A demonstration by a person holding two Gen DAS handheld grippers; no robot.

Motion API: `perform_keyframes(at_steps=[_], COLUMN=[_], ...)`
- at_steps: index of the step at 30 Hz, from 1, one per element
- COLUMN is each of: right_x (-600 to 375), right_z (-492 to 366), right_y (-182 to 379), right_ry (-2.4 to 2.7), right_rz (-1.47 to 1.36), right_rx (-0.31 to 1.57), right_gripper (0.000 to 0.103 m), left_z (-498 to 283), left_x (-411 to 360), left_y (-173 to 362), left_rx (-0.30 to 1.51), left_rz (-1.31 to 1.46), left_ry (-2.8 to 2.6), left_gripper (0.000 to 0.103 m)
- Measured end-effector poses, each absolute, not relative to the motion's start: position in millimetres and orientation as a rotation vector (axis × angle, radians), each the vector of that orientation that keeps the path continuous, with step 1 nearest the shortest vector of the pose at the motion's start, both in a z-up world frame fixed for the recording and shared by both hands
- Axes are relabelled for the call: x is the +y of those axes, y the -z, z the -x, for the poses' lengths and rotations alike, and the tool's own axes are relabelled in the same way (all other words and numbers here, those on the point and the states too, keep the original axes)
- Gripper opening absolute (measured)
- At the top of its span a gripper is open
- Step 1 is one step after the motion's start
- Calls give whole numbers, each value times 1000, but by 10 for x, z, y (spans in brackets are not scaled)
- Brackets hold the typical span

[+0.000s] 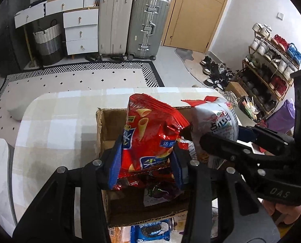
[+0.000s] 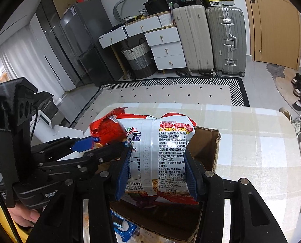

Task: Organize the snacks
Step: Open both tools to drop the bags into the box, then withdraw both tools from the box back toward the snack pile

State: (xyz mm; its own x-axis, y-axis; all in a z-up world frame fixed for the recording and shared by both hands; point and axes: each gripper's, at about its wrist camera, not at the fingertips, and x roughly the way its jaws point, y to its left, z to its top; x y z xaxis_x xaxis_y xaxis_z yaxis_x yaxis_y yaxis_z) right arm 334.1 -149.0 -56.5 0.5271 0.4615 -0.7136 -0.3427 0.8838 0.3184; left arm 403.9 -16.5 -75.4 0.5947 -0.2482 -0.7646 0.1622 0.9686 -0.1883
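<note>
My left gripper (image 1: 145,168) is shut on a red bag of cone-shaped corn snacks (image 1: 150,133), held upright over an open cardboard box (image 1: 101,125). My right gripper (image 2: 156,174) is shut on a white and red noodle snack bag (image 2: 162,147), held over the same box (image 2: 211,147). In the left wrist view the right gripper (image 1: 215,139) and its white bag (image 1: 215,121) sit just right of the red bag. In the right wrist view the left gripper (image 2: 85,143) and the red bag (image 2: 103,129) are at the left. More snack packets (image 1: 160,192) lie inside the box.
The box stands on a table with a checked cloth (image 1: 55,121). A blue cookie packet (image 1: 150,230) lies on the table in front of the box. Beyond the table are a patterned rug (image 1: 79,77), suitcases (image 1: 130,24), drawers and a shoe rack (image 1: 272,64).
</note>
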Motion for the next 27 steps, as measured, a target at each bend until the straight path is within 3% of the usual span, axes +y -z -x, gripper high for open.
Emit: perform_keyframes(at_steps=[2,17,27], right_x=[-1507,-1408,-1445], right_z=[-3326,-3320,-3208], right_y=[575,599,482], right_ry=[-483,-469,-425], right_rz=[-151,-119,-120], right_rx=[901,930,888], right_gripper=[49,50,51], left_z=[-4040,-3706,-3353], left_x=[-177,128,281], left_y=[759,551,421], left_rx=[905,857,853], left_rz=[102,113,116], left_ry=[255,208,173], left_gripper=[48,64,65])
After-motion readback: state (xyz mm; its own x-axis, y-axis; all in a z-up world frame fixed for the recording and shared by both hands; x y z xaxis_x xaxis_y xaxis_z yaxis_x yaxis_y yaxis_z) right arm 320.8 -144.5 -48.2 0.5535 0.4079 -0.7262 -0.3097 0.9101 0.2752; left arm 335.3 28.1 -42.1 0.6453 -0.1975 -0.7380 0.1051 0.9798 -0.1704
